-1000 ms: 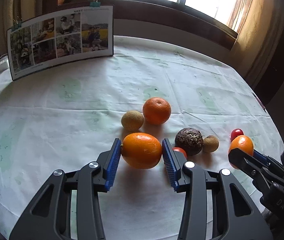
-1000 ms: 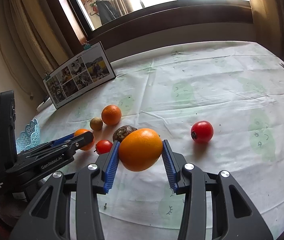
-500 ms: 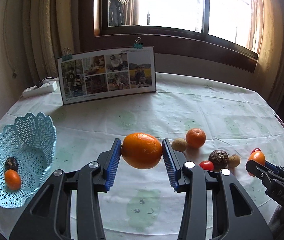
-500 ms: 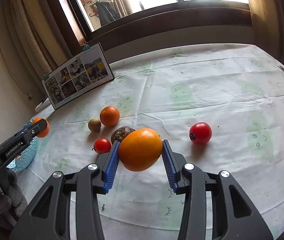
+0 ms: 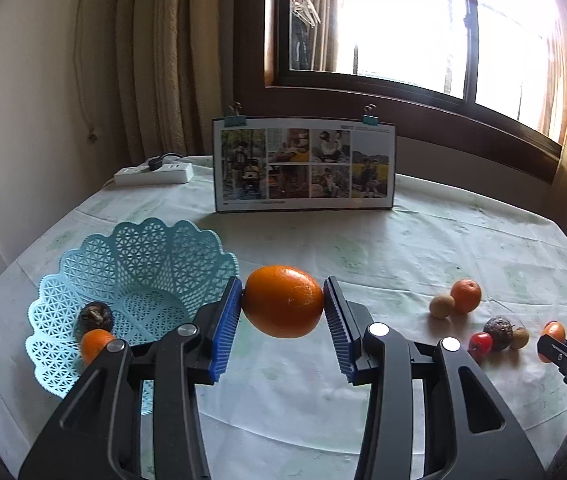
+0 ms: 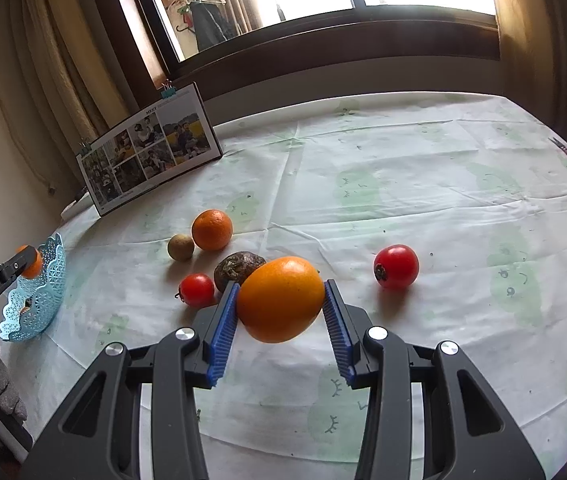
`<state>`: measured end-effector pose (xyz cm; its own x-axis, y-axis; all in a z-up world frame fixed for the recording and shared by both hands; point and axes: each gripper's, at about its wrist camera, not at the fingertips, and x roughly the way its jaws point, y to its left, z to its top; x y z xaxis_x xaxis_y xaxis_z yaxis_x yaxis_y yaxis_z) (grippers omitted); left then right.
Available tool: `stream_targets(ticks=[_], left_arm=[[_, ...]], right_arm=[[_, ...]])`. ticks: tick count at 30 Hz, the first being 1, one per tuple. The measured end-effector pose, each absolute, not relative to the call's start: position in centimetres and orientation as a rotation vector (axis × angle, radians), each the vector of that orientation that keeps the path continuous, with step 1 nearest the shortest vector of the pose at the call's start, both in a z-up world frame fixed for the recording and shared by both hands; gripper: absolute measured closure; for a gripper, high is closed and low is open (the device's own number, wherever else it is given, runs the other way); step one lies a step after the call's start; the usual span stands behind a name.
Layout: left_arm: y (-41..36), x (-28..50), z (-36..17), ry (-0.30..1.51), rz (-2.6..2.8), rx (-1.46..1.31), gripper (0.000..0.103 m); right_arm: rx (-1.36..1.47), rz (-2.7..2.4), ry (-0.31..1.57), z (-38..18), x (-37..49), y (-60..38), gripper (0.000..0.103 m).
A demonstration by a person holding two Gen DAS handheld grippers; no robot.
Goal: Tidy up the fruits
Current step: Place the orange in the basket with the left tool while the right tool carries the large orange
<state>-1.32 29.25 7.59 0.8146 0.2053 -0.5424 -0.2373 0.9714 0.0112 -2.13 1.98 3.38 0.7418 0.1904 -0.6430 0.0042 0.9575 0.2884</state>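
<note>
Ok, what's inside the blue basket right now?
The basket holds a dark wrinkled fruit and a small orange. The left claw covers its near right part, so anything there is hidden.

Black gripper (image 5: 283,328), blue ribbed pads (image 5: 225,332)

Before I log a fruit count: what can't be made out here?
- Blue basket: left claw hides its near side in the left view; tiny in the right view.
- Dark fruit: right claw's orange covers part.
- Small brown fruit: unseen in the right view.
</note>
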Motion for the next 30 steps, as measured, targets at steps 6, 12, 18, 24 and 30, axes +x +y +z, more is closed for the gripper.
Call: stream_targets(ticks=[6, 12, 18, 24, 30], left_arm=[[32.9, -2.0, 7.2, 0.574, 0.318, -0.099, 0.060], [35.5, -2.5, 7.0, 0.563, 0.375, -0.115, 0.060], [36.9, -2.8, 6.7, 0.559, 0.408, -0.129, 0.043], [37.9, -4.2, 7.9, 0.479, 0.469, -0.116, 0.022], [39.5, -5.5, 8.6, 0.445, 0.505, -0.127, 0.013]], right_arm=[[0.265, 0.085, 0.731, 3.2, -2.1, 2.3, 0.060], [0.244, 0.066, 0.731, 3.2, -2.1, 2.5, 0.060], [0.222, 0.051, 0.730, 3.4, -2.2, 3.0, 0.060], [0.219, 0.075, 0.715, 4.4, -2.1, 4.2, 0.060], [0.173, 0.165, 0.687, 6.4, -1.7, 7.9, 0.060]])
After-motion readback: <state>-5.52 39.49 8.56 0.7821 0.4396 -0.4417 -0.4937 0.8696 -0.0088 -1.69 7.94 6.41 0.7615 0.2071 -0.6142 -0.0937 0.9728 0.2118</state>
